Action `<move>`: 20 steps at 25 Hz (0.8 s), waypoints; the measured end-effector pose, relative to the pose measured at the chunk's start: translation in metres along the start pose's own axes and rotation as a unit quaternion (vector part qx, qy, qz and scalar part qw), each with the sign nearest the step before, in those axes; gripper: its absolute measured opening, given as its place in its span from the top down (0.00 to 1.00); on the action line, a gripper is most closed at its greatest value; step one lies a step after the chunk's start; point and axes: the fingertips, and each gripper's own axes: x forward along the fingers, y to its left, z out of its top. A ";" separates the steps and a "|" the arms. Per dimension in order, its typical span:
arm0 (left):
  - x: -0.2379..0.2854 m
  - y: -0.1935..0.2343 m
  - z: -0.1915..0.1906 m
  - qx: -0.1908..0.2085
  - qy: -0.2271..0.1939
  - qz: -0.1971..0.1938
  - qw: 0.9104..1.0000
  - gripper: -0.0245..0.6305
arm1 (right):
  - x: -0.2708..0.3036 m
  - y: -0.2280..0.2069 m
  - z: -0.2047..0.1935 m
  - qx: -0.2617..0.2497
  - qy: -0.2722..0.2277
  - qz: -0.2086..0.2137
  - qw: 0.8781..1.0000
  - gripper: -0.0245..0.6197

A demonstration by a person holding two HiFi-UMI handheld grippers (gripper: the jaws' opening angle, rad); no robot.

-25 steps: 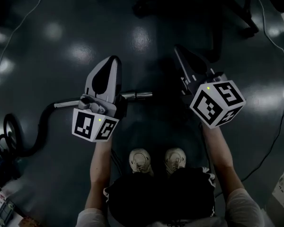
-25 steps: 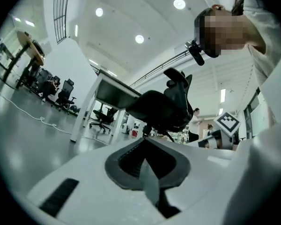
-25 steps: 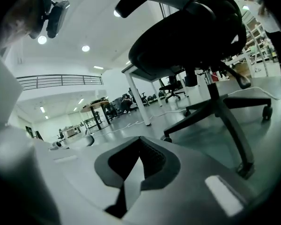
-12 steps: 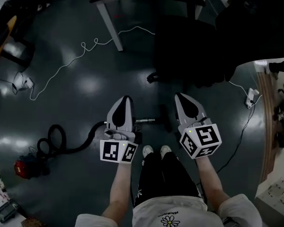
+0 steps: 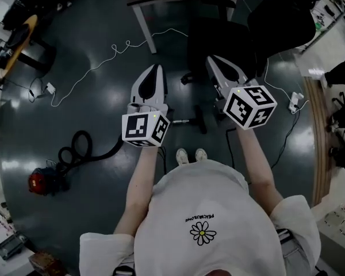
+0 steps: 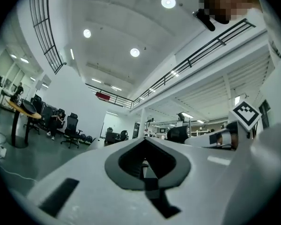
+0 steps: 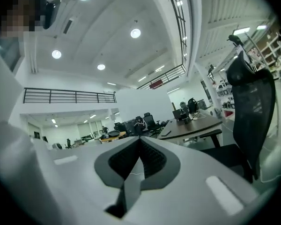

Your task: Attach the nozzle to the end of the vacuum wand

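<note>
Both grippers have come way up off the floor over the last second, and the head view has risen with them, so the vacuum stuff that filled the earlier frame now looks small down by the shoes. Left gripper and right gripper are both clenched tight with nothing in them. Each gripper view shows the pads meeting and just office and ceiling beyond. The wand is lying on the floor between the two grippers as the head view sees it, its metal end pointing right, and the dark nozzle sits right at that end. From up here I honestly can't tell if it's seated or just butted against the tube. The hose loops off left to the red vacuum body. My take is that the joining part is probably over and this is the pull-away. If I were doing a check pass, I'd open both sets of jaws before going back down and pin the tube with the left close to the joint. Then I'd take the nozzle with the right and push straight along the tube's line. Any tilt and it'll jam or skid the wand across that slick floor.
</note>
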 end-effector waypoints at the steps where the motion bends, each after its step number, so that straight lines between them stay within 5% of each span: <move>1: -0.003 -0.002 0.004 0.011 -0.001 0.001 1.000 0.96 | -0.003 0.005 -0.004 -0.014 0.003 -0.004 1.000 0.95; 8: -0.014 -0.009 0.029 0.057 -0.011 0.001 0.998 0.96 | -0.013 0.025 -0.017 -0.049 0.012 -0.014 0.999 0.95; 20: -0.029 -0.006 0.023 0.039 -0.003 0.002 0.999 0.96 | -0.020 0.039 -0.016 -0.080 0.011 -0.019 0.997 0.95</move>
